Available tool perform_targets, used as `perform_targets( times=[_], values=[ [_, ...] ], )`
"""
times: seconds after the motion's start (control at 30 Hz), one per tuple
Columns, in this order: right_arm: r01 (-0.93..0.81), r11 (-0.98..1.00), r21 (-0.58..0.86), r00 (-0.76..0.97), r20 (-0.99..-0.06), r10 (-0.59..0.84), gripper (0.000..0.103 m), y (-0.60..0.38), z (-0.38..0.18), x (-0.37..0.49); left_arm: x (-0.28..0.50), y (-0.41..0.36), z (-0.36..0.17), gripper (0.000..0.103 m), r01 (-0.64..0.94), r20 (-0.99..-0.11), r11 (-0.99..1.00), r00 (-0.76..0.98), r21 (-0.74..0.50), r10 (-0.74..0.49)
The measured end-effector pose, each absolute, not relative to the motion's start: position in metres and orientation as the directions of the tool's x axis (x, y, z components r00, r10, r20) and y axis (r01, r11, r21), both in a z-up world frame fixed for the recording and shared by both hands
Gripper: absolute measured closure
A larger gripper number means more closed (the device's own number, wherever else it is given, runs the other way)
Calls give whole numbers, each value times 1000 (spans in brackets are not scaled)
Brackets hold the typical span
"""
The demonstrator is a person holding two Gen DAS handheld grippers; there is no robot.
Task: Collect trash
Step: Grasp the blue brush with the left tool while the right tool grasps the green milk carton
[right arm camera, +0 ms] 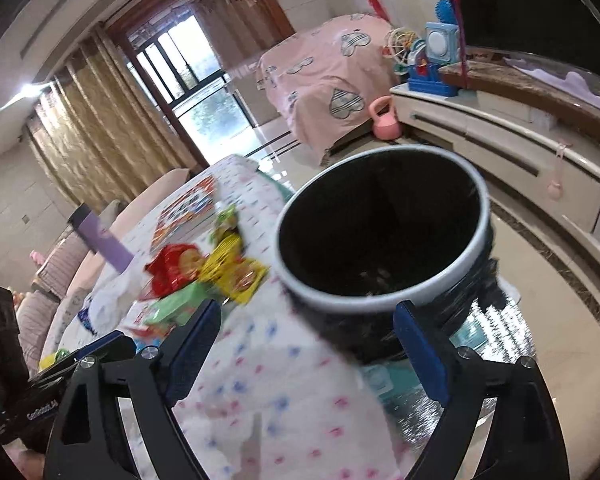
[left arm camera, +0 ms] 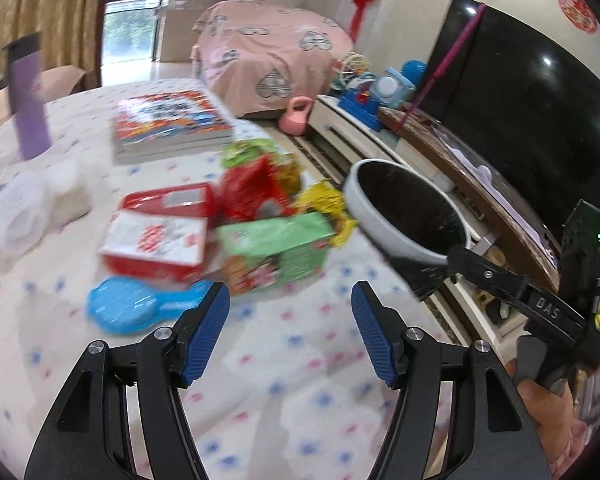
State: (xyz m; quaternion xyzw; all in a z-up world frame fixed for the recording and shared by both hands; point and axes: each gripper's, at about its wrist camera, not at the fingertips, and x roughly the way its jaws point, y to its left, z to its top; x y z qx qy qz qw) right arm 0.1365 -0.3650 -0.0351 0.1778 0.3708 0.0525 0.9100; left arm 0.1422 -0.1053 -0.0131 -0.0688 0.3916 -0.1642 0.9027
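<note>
Left wrist view: the left gripper stands wide open and empty above the spotted tablecloth. Ahead of it lies the uncollected trash: a green carton, a red-and-white box, a red wrapper and a yellow wrapper, all bunched together near the table edge. The bin, white-rimmed with a dark liner, sits tilted just beyond that edge, with the right gripper at its rim; whether it clamps the rim cannot be told here. Right wrist view: the right gripper shows its pads spread wide, the bin close ahead and between them, contact unclear. The bin interior appears almost empty. Judgement: collection has barely begun; every visible piece of litter remains on the table.
</note>
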Motion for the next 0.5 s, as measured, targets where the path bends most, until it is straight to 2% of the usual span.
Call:
perform_targets(
  times=[0.37,0.5],
  values=[
    [-46,931,363,682,-670,295,13,-312,-45,129,123,-46,-31,38,151,-711,958,644,-242,-282],
    [-81,930,358,662,-679,319,13,-295,-50,129,125,-34,-36,34,146,-725,962,634,-231,-270]
  ],
)
